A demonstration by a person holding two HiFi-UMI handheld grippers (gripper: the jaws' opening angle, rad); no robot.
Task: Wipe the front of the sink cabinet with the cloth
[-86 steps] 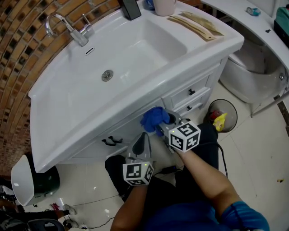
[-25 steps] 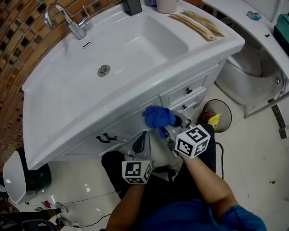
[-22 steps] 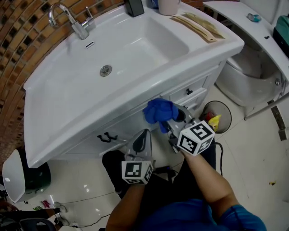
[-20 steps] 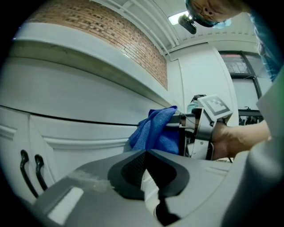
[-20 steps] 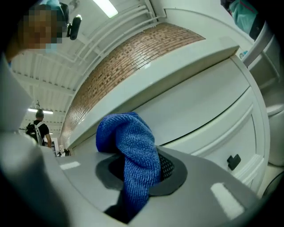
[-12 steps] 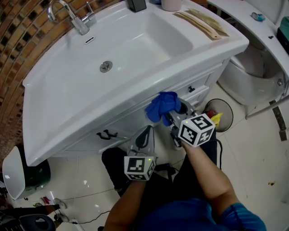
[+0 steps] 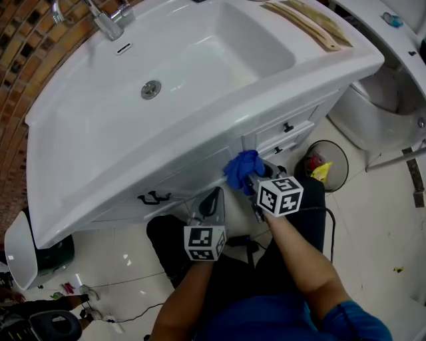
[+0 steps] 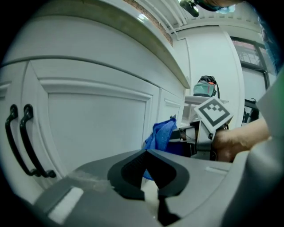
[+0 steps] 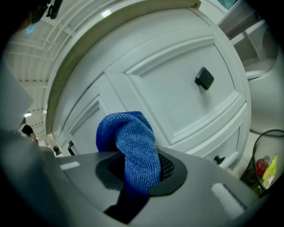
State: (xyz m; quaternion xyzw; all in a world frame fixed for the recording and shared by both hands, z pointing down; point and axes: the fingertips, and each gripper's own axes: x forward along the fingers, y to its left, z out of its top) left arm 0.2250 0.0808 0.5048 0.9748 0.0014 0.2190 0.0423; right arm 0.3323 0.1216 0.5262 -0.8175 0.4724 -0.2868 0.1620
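Observation:
My right gripper (image 7: pixel 251 182) is shut on a bunched blue cloth (image 7: pixel 241 170), which presses against the white sink cabinet front (image 7: pixel 200 178) beside the drawers. In the right gripper view the blue cloth (image 9: pixel 131 150) bulges out of the gripper (image 9: pixel 135 177) in front of a drawer with a black knob (image 9: pixel 204 78). My left gripper (image 7: pixel 213 203) hangs lower left of the cloth, shut and empty, facing the cabinet door. Its own view shows the gripper (image 8: pixel 148 177), the door panel (image 8: pixel 93 128) and the blue cloth (image 8: pixel 160 135) to the right.
A white sink basin (image 7: pixel 166 73) with a faucet (image 7: pixel 106 20) overhangs the cabinet. Black door handles (image 7: pixel 152 198) sit to the left. A bin (image 7: pixel 326 166) with rubbish stands on the tiled floor right of the cabinet; a toilet (image 7: pixel 379 100) lies beyond it. My knees are below.
The right gripper has carried the cloth down and slightly right along the cabinet front. The left gripper has stayed roughly where it was.

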